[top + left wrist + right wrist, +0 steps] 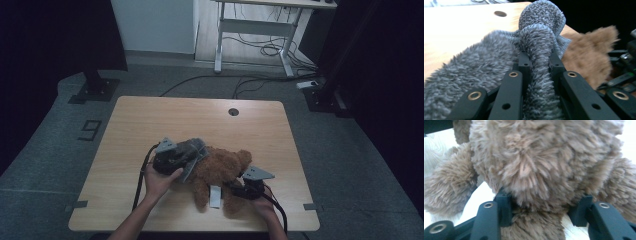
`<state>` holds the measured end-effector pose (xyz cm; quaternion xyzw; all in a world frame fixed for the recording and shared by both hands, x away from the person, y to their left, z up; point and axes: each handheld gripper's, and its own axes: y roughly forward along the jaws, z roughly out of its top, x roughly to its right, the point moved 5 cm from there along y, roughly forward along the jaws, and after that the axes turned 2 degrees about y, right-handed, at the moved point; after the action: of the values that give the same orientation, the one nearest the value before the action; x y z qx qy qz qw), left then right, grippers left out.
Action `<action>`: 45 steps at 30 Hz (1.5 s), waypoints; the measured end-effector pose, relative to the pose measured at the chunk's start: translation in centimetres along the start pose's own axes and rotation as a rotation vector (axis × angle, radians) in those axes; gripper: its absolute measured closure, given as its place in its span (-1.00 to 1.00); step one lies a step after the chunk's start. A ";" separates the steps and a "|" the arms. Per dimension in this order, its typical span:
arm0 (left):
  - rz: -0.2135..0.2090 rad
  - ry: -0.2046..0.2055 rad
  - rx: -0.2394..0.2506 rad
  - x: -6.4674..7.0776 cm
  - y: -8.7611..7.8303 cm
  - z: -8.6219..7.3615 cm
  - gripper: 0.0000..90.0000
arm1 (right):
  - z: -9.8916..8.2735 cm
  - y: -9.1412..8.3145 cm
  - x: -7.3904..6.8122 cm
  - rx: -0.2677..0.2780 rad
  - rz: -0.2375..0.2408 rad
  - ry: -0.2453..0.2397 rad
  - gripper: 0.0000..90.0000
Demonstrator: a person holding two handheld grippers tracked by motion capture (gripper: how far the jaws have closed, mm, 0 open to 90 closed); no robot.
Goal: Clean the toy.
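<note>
- Teddy bear [220,172], brown plush, lies on the wooden table [150,125], lower centre of the high view, near the front edge.
- White tag [215,196] hangs off the bear's lower side, between its legs.
- Grey fleece garment [192,152] sits on the bear's left end in the high view, bunched up, touching the plush.
- Left gripper [187,162] is at centre-left of the high view, held by the left hand [159,181], jaws pointing right into the garment.
- Left gripper view: a fold of grey fleece garment [541,50] is pinched between the two black jaws, jaws clenched on it. Fleece rises up the middle of the frame and spreads to lower left.
- Bear's brown fur [591,57] shows at the right of that view, behind the garment.
- Right gripper [235,184] is at lower right of the high view, jaws pointing left into the bear's body; right hand [264,204] is below it.
- Right gripper view: teddy bear [536,165] takes up most of the frame, and the jaws straddle a bulge of plush at bottom centre, pads pressing on the fur from both sides. Grasping the bear.
- Round cable hole [233,111] is at the table's far edge, well apart from the bear.
</note>
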<state>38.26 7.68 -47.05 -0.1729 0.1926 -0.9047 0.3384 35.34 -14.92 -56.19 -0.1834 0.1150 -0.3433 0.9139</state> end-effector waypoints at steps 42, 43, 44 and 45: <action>0.136 0.038 -0.041 -2.6 -0.8 -0.4 0.71 | -0.7 0.0 0.4 -0.033 -0.024 -0.013 0.22; 0.155 0.004 -0.034 -4.0 -1.7 -0.9 0.71 | -0.8 0.0 0.4 -0.032 -0.023 -0.011 0.22; 0.155 0.004 -0.034 -4.0 -1.7 -0.9 0.71 | -0.8 0.0 0.4 -0.032 -0.023 -0.010 0.22; 0.169 -0.014 -0.030 -4.8 -2.1 -1.3 0.71 | -0.8 0.0 0.4 -0.032 -0.023 -0.010 0.22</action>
<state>39.98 12.66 -48.05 -0.1675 0.2178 -0.8686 0.4124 35.38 -15.42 -56.90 -0.2010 0.1138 -0.3511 0.9074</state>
